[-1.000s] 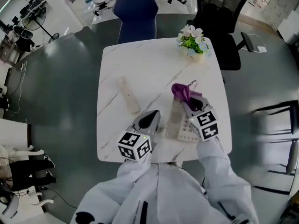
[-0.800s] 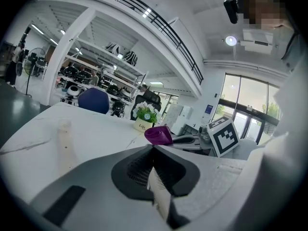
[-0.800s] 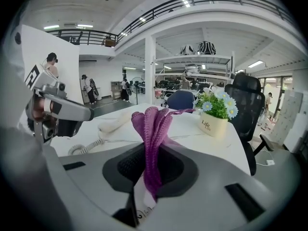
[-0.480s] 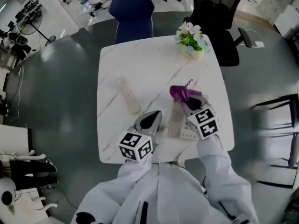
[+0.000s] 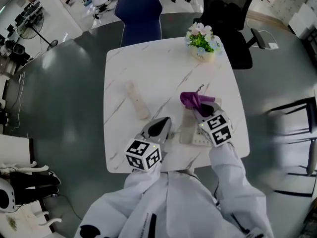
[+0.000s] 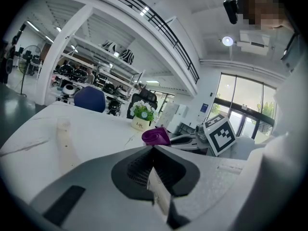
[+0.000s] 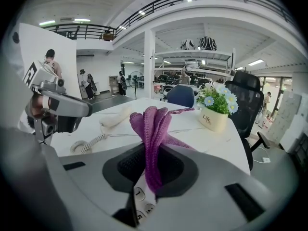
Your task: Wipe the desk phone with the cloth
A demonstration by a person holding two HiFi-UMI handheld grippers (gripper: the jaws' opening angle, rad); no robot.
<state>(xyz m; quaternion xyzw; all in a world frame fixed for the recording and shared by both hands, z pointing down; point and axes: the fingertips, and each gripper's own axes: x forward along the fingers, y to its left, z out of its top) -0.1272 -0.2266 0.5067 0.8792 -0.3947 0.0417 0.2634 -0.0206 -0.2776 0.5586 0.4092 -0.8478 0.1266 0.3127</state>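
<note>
The white desk phone point(image 5: 187, 129) sits near the table's front edge, right of centre. Its handset point(image 5: 136, 101) lies off the base to the left, joined by a coiled cord point(image 7: 89, 143). My right gripper point(image 5: 199, 108) is shut on a purple knitted cloth point(image 5: 191, 99) and hovers over the far part of the phone. In the right gripper view the cloth point(image 7: 153, 124) stands up from the jaws, and keypad buttons point(image 7: 139, 196) show just beneath. My left gripper point(image 5: 159, 126) is shut on nothing, just left of the phone.
A flower pot point(image 5: 202, 47) stands at the table's far right corner. A blue chair point(image 5: 138, 14) and a black office chair point(image 5: 233, 19) stand behind the marble table point(image 5: 148, 68). A dark frame point(image 5: 292, 133) stands on the floor to the right.
Both grippers keep their places; only the head view has shifted slightly. The cloth stays clamped in the right gripper over the phone.
</note>
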